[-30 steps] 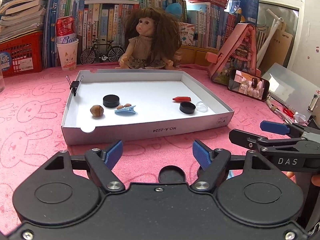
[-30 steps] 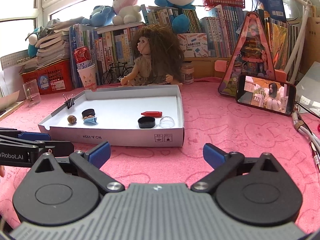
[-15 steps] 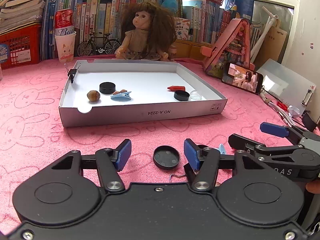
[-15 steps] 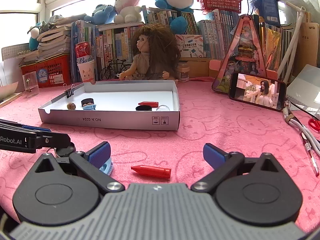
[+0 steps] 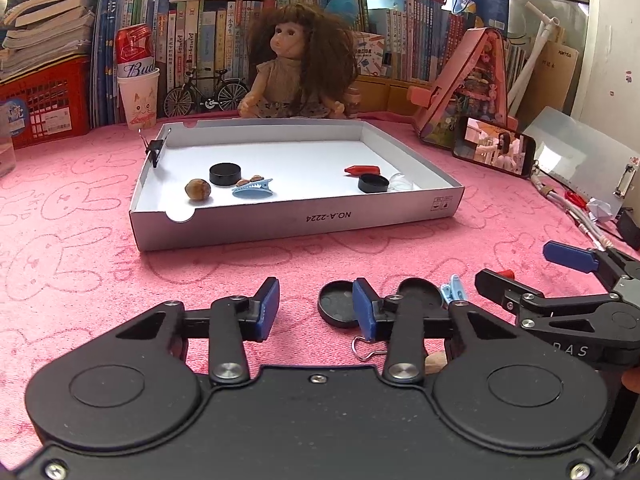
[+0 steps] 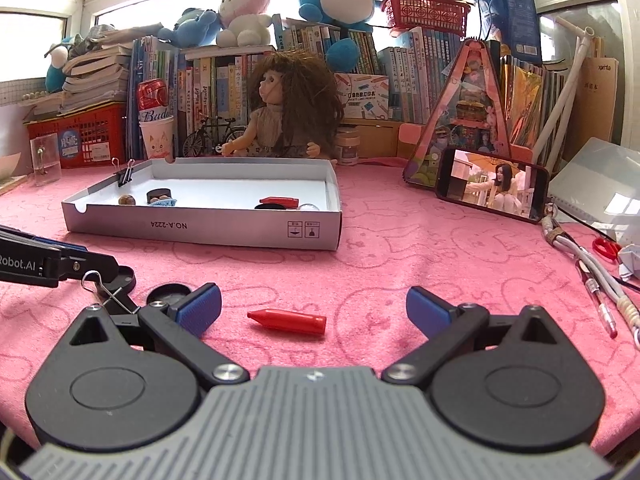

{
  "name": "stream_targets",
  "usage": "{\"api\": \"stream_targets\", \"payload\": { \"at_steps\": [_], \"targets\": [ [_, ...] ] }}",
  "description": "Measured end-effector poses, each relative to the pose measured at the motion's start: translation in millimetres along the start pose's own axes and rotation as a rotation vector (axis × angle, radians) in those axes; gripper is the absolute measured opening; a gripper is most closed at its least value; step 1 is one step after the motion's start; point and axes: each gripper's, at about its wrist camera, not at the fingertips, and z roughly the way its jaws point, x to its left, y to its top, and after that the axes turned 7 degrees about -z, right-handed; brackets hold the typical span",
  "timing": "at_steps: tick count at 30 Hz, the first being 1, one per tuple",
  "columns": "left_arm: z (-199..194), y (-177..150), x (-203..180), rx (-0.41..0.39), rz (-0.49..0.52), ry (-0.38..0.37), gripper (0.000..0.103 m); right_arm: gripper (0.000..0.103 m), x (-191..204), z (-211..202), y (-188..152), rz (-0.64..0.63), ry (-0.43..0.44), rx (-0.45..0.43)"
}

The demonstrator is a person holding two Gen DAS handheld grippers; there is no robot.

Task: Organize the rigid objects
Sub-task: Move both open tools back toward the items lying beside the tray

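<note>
So the shallow white cardboard box lid (image 5: 296, 220) sits mid-desk on the pink bunny-print cloth (image 5: 72, 248), and it looks like the collection spot: it already holds a black round cap (image 5: 225, 173), a brown nut (image 5: 197, 189), a light blue hair clip (image 5: 253, 189), a red crayon-shaped piece (image 5: 362, 169) and another black cap (image 5: 373, 183), with a black binder clip (image 5: 155, 151) pinched on its left wall. My read is the loose bits in front of it are what's left to sort.

Those loose bits are bunched close to the person: a flat black round lid (image 5: 338, 309) lying open side up, a second dark lid (image 5: 418, 290) just beside it, a small pale blue clip (image 5: 452, 290), a binder clip's wire loop (image 5: 362, 350), and a glossy red crayon-shaped plastic piece (image 6: 287, 320) on its side, pointed end to the left.

The left hand-held gripper (image 5: 316, 310) has just been closing and stands narrow, but nothing is pinched; the flat lid sits off to the right, partly behind the right finger, so it looks misaligned for a grab. The right hand-held gripper (image 6: 314, 312) is spread wide and low, with the red piece lying between its blue pads (image 6: 200, 308), untouched. Seems lined up for a pinch across the piece's length.
</note>
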Motion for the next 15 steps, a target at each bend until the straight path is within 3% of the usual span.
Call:
{"api": "stream_targets", "payload": {
  "at_steps": [6,15],
  "targets": [
    [4,-2,-1,0.008,0.019,0.01,0.039,0.102,4,1,-2,-0.027,-0.028,-0.001],
    [4,1,10,0.002,-0.007,0.069,0.039,0.093,8,2,-4,-0.035,0.012,0.027]
  ]
}}
